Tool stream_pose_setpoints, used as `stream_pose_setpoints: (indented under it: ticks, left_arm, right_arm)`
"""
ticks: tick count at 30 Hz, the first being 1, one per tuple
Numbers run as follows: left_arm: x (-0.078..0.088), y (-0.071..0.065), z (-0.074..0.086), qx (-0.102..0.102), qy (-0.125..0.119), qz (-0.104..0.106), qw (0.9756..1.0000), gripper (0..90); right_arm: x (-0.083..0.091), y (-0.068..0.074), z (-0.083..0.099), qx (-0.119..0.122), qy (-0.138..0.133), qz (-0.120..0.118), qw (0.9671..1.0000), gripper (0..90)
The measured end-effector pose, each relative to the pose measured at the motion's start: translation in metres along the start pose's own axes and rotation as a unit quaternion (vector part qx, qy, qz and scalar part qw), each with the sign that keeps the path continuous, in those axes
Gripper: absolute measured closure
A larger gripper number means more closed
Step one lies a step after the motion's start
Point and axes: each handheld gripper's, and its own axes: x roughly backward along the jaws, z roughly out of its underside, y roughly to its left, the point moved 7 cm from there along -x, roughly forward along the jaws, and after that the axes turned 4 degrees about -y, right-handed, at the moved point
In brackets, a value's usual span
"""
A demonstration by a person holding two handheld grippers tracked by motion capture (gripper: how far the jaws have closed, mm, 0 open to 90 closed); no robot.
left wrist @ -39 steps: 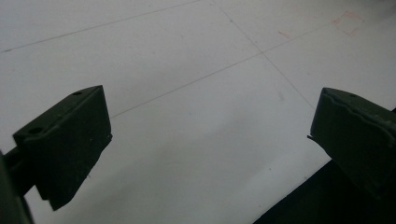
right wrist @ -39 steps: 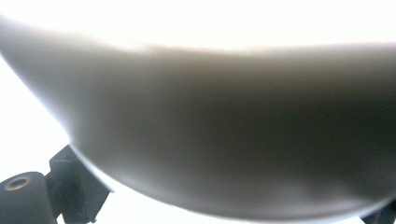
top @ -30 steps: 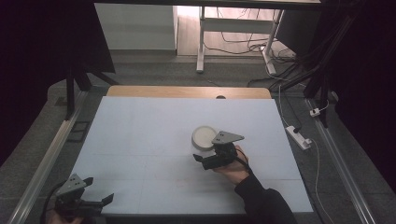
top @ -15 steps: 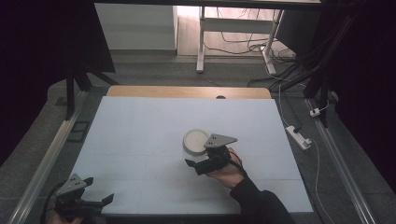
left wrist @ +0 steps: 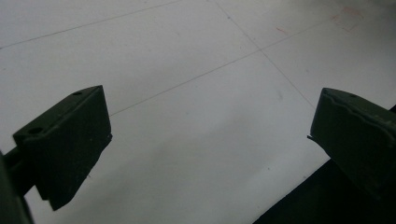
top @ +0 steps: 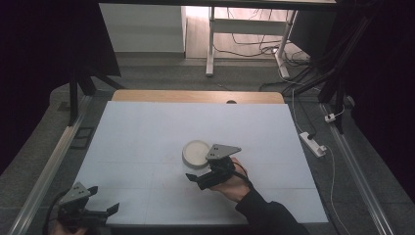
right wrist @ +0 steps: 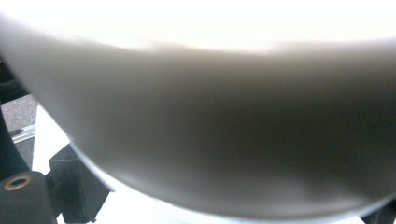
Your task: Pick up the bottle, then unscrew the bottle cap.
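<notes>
On the pale table [top: 147, 142], the white bowl [top: 195, 152] has slid leftward toward the centre, pinched at its rim by the right gripper [top: 208, 169], suggesting a carry under way, while the left gripper [top: 95, 211] idles spread at the near-left corner.

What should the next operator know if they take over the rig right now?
Right gripper: at the near side of the white bowl, mid-table. In the right gripper view the bowl's wall sits very close to the camera, with one finger beside it; whether it is actually clamped cannot be told.
Left gripper: at the near left corner of the white table, fingers wide apart, holding nothing.
Done: the right gripper has reached the bowl.
Left: confirm the grip before moving the bowl; the left gripper is free to help.
</notes>
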Motion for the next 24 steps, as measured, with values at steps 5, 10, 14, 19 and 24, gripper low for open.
stream_pose_setpoints:
  ticks: [5, 10, 14, 19, 24]
  left_arm:
    - [0.000, 0.000, 0.000, -0.002, 0.000, 0.000, 1.0000, 0.0]
    - [0.000, -0.001, 0.000, -0.003, 0.000, 0.000, 1.0000, 0.0]
    - [-0.001, -0.005, -0.006, -0.011, -0.010, 0.018, 0.9997, 0.0]
    - [-0.002, -0.015, -0.027, -0.024, -0.040, 0.070, 0.9964, 0.0]
    - [-0.007, -0.032, -0.054, -0.049, -0.077, 0.120, 0.9886, 0.0]
  right_arm:
    - [-0.001, 0.003, 0.001, 0.006, 0.003, -0.005, 1.0000, 7.1]
    - [-0.001, 0.003, 0.000, 0.006, -0.001, -0.011, 0.9999, 7.1]
    - [0.000, 0.004, -0.001, 0.004, -0.003, -0.015, 0.9999, 7.1]
    - [0.000, 0.006, -0.001, 0.008, -0.004, -0.021, 0.9997, 7.1]
    - [0.002, 0.009, -0.001, 0.014, -0.006, -0.029, 0.9995, 7.1]
